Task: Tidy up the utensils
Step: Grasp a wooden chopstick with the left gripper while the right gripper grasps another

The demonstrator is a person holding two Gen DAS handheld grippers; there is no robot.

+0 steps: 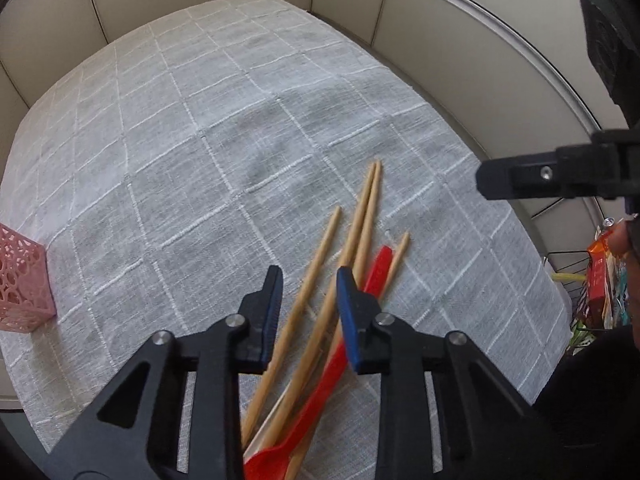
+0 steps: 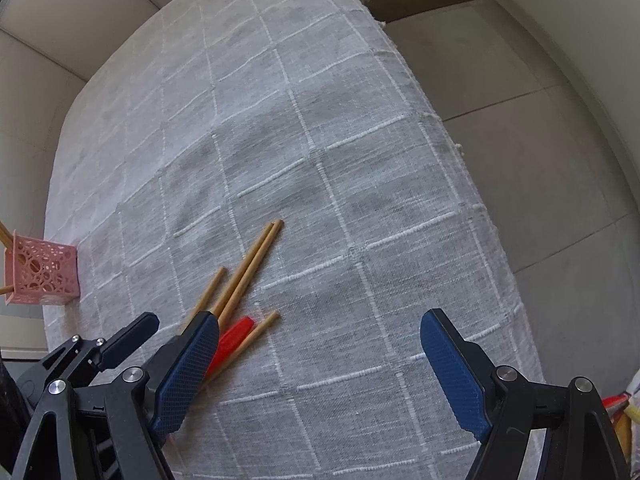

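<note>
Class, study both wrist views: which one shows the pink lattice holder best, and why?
The right wrist view. There the pink holder shows its open top, two lattice walls and chopstick ends poking out of it at the tablecloth's left edge. The left wrist view catches only one corner of the holder, cut off by the frame edge.

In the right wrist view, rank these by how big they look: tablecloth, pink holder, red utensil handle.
1. tablecloth, fills most of the frame.
2. pink holder.
3. red utensil handle: only a short piece shows past the right gripper finger, so its true size is unsure.
</note>
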